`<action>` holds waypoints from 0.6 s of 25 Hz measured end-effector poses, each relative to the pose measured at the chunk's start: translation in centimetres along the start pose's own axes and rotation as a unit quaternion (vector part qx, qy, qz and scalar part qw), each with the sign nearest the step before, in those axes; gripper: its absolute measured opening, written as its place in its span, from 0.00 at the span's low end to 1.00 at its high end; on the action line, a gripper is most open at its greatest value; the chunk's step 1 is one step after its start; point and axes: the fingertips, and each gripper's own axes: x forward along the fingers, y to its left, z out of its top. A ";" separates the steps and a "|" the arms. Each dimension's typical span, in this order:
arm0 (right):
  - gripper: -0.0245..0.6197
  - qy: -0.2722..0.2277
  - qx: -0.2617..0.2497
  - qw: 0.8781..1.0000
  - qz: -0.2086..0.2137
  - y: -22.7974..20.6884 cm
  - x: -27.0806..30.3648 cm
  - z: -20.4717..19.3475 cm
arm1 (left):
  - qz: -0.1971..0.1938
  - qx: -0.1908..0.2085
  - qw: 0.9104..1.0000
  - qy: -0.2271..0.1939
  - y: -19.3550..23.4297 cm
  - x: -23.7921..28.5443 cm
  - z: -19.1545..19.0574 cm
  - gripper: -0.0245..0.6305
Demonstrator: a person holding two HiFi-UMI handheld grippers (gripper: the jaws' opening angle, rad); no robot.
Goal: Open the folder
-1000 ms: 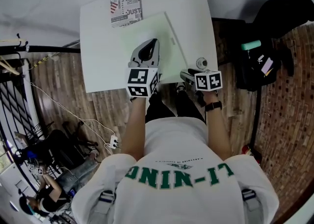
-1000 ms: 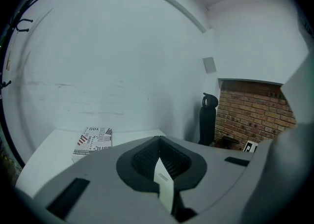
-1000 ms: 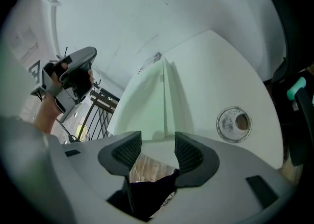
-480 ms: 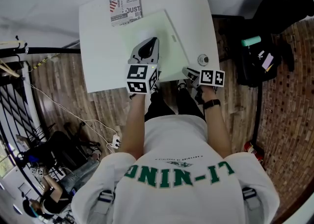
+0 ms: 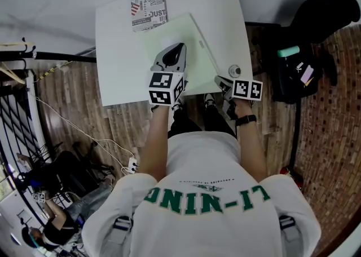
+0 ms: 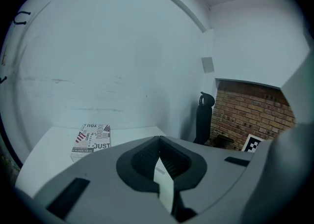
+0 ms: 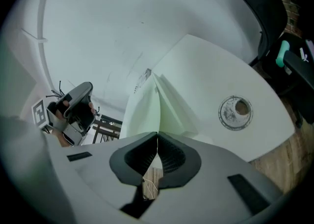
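A pale green folder (image 5: 161,37) lies at a slant on the white table (image 5: 118,53). My left gripper (image 5: 176,47) rests on top of it with its jaws shut. In the left gripper view (image 6: 159,139) a thin pale strip shows in the slot behind the closed tips. My right gripper (image 5: 220,82) is at the folder's near right corner, at the table edge. In the right gripper view (image 7: 157,133) it is shut on the edge of the folder's cover (image 7: 147,110), which rises from the tips in a tented ridge.
A printed book (image 5: 149,7) lies at the table's far edge, also seen in the left gripper view (image 6: 92,142). A round cable grommet (image 5: 234,71) sits just right of the folder (image 7: 235,112). A black chair with bags (image 5: 307,53) stands to the right on the brick floor.
The right gripper's jaws have come together at the folder's near right corner, and the hand has rolled and lifted a little. The left gripper has stayed where it was.
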 end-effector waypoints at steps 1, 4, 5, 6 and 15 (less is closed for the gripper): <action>0.07 0.000 -0.012 1.000 0.001 0.5 -0.2 0.3 | 0.001 0.000 1.000 -0.002 0.1 -0.1 0.2 0.06; 0.07 0.000 -0.047 0.999 0.003 2.2 -0.7 0.9 | 0.007 0.000 1.000 -0.008 0.4 -0.6 0.7 0.06; 0.07 0.000 -0.058 0.998 0.004 2.7 -0.9 1.0 | 0.009 0.000 1.000 -0.011 0.5 -0.8 0.8 0.06; 0.06 0.000 -0.068 0.998 0.005 3.2 -1.1 1.0 | 0.012 0.000 1.000 -0.013 0.7 -1.0 0.9 0.06; 0.06 0.006 -0.118 0.992 0.049 7.3 -1.8 1.2 | 0.032 -0.010 0.999 -0.019 1.9 -2.2 0.9 0.06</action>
